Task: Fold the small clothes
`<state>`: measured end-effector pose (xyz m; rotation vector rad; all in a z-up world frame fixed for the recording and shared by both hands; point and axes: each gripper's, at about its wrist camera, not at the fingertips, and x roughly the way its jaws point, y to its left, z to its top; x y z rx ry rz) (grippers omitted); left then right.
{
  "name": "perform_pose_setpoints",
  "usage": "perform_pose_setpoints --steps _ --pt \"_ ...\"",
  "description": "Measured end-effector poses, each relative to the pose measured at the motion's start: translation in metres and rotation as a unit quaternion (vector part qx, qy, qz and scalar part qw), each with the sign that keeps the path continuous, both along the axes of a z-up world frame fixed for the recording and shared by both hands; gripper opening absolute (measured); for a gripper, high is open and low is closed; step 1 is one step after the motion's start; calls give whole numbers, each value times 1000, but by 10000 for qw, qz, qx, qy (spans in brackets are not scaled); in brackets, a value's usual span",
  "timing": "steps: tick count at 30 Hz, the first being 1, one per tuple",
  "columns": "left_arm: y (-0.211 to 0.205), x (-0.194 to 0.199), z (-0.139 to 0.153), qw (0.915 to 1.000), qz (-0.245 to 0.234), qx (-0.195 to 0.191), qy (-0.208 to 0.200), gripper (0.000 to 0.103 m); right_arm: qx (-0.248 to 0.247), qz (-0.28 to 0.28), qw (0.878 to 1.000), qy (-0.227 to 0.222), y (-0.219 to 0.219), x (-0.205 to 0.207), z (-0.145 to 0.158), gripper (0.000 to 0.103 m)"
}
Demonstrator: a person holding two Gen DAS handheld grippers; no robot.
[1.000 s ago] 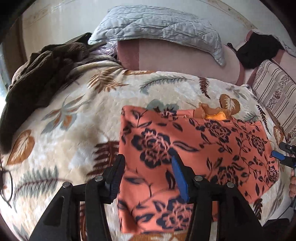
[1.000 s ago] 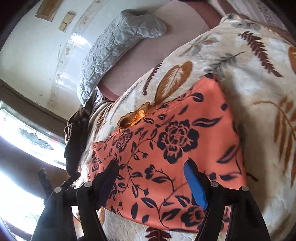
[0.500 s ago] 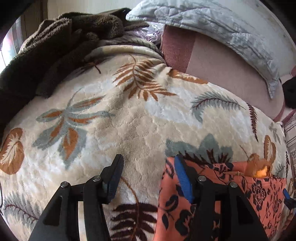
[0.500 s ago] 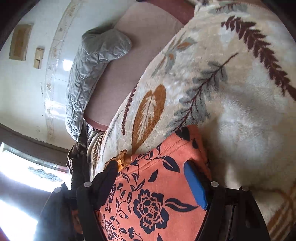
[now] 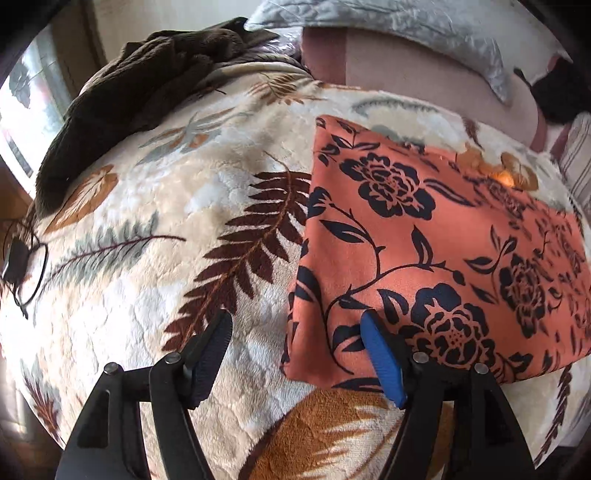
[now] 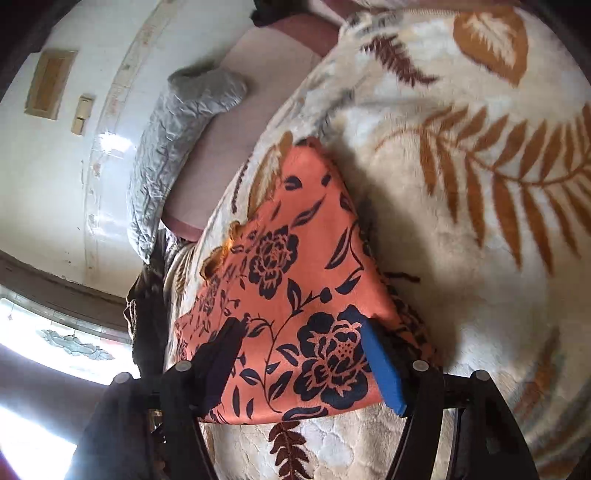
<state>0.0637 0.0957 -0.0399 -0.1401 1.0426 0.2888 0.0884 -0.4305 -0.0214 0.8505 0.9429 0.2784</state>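
Here both tools, left tool point(image 5: 299, 356) and right tool point(image 6: 303, 363), hang spread over the folded orange garment point(image 5: 424, 236).

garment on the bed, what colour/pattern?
The garment is orange with a dark navy floral and vine print. Clearest in the left wrist view.

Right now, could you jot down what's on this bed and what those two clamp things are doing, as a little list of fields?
surface: leaf-print fleece blanket
garment: orange floral cloth, lying flat and folded on the blanket
left gripper: jaws open, holding nothing, at the cloth's left edge
right gripper: jaws open, straddling the cloth's near corner
behind: grey quilted pillow, dark brown throw
also: eyeglasses at the blanket's left edge
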Motion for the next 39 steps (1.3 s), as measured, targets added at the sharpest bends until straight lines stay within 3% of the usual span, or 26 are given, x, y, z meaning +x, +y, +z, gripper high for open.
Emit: perform_pose_setpoints --steps 2,5,11,23,31,34,39 --pt "-1 -8 10 9999 74 -1 -90 73 -233 175 9990 -338 8 -17 22 79" --pt "-8 -21 23 9995 74 16 -304 73 -308 436 9976 -450 23 -36 29 81" --pt "-30 -31 29 9989 -74 -50 -461 73 -105 626 9979 -127 37 -53 -3 81" --pt "-62 -22 22 9984 -290 -101 -482 73 242 256 9993 128 17 -49 -26 81" --pt "-92 1 21 9965 -498 -225 -637 73 872 -254 9952 373 -8 -44 -40 81" --pt "-111 17 16 9956 -673 -253 -604 73 855 -390 9948 381 -12 -36 -38 81" --pt "-142 38 3 9935 -970 47 -596 73 817 -575 9937 506 -13 -12 -41 80"
